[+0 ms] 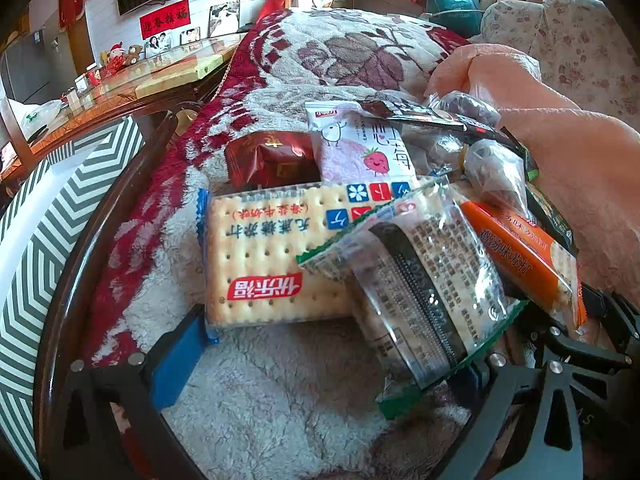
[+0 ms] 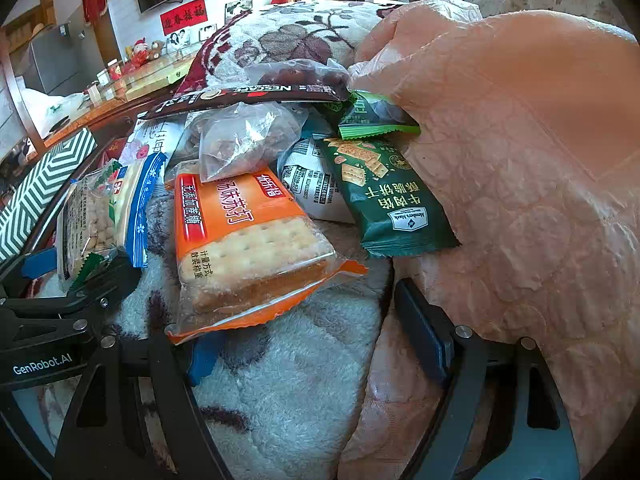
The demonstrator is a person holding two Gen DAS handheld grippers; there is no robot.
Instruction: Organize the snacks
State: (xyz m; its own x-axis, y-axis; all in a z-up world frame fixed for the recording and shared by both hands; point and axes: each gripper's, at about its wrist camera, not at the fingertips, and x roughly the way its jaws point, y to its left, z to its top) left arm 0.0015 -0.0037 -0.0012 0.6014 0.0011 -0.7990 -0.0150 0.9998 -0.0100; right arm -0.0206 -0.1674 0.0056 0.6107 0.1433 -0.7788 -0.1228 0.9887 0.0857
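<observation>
A pile of snack packets lies on a fluffy floral blanket (image 1: pixel 280 400). In the left wrist view my left gripper (image 1: pixel 324 364) is open; its fingers flank a blue-edged cracker pack (image 1: pixel 264 256) and a clear green-edged pack (image 1: pixel 424 280). A red box (image 1: pixel 272 160), a strawberry packet (image 1: pixel 360 152) and an orange cracker pack (image 1: pixel 520 252) lie behind. In the right wrist view my right gripper (image 2: pixel 316 352) is open, with the orange cracker pack (image 2: pixel 248 240) just ahead between the fingers. A dark green biscuit packet (image 2: pixel 384 192), a clear bag of nuts (image 2: pixel 248 140) and a Nescafe sachet (image 2: pixel 248 96) lie beyond.
A striped green-and-white box (image 1: pixel 36 240) stands at the left behind a dark curved rail (image 1: pixel 92 248). A peach quilt (image 2: pixel 520 160) rises at the right. A wooden table (image 1: pixel 132 84) with small items stands at the back left.
</observation>
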